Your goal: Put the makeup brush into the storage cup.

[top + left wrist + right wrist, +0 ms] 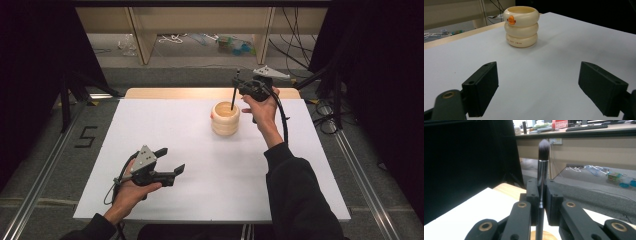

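The brush [543, 170] stands upright between the two black jaws of the right tool [541, 195], which are pressed together on its silver stem; its dark bristle head points up above the jaws and its thin dark handle runs down below them; in the high view the brush [234, 95] hangs from the right tool [239, 86] with its lower end reaching into the open mouth of the cream holder [225, 119]; whether the tip touches the inside of the holder cannot be told; the holder is shaped like three stacked rings, stands upright on the far middle part of the white surface [210, 165], and in the left gripper view the holder [521, 26] shows a small orange mark on its top ring and tiny red lettering on the lowest one; the right hand [262, 111] grips its tool just right of the holder, above the far edge of the surface, with a black cable looping down past the wrist; well apart from all this, near the front left of the surface, the left hand [131, 187] holds the left tool [172, 161] with its jaws standing wide apart and nothing between them, pointing toward the holder; beyond the surface lie a wooden shelf frame [145, 35] and loose cables on the floor [200, 62].
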`<state>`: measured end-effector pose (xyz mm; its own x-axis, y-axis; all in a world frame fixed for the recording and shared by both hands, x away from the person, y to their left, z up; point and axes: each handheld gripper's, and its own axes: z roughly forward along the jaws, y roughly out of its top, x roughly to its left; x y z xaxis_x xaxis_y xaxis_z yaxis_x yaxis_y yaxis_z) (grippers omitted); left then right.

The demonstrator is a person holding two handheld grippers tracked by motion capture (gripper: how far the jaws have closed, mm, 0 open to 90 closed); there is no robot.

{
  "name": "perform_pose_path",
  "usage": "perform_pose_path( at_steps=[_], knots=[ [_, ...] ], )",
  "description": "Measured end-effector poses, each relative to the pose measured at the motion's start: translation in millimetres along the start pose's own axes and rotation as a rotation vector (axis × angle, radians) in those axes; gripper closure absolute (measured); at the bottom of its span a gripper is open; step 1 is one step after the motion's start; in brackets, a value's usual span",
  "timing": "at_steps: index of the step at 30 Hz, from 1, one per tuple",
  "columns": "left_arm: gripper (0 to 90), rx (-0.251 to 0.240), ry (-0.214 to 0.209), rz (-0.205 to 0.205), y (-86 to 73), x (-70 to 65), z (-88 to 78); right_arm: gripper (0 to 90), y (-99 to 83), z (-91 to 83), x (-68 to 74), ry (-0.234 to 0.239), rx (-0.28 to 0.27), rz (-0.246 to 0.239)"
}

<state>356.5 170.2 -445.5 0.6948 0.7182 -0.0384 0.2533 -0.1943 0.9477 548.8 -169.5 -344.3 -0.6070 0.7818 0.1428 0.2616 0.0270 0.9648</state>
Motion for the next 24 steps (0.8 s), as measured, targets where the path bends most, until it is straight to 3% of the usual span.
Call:
perform_pose_path(
  at_steps=[9,11,14,15,18,19,24],
  knots=[
    [16.2,0.001,0.025,0.046,1.4,3.8,0.5,83.5,2.0,5.9,-0.7,-0.003,-0.002,0.009],
    [16.2,0.017,0.012,-0.006,-0.4,0.0,-0.1,83.5,4.3,11.1,1.6,-0.006,-0.002,-0.007],
    [16.2,0.015,0.010,-0.010,-0.1,-0.1,-0.1,83.5,4.3,14.8,3.7,-0.002,0.004,-0.004],
    [16.2,0.022,0.080,0.252,6.9,16.4,-2.9,83.5,3.1,16.9,3.8,-0.009,0.004,-0.007],
    [16.2,0.021,0.078,0.250,6.8,16.2,-2.9,83.5,0.4,19.5,3.3,-0.013,0.019,-0.010],
    [16.2,0.022,-0.006,0.248,6.9,15.6,-0.6,83.5,-2.0,21.6,2.8,-0.011,0.023,-0.002],
    [16.2,0.030,0.011,0.197,4.9,12.5,-1.4,83.5,-5.0,25.6,2.1,-0.014,0.041,-0.007]
  ],
)
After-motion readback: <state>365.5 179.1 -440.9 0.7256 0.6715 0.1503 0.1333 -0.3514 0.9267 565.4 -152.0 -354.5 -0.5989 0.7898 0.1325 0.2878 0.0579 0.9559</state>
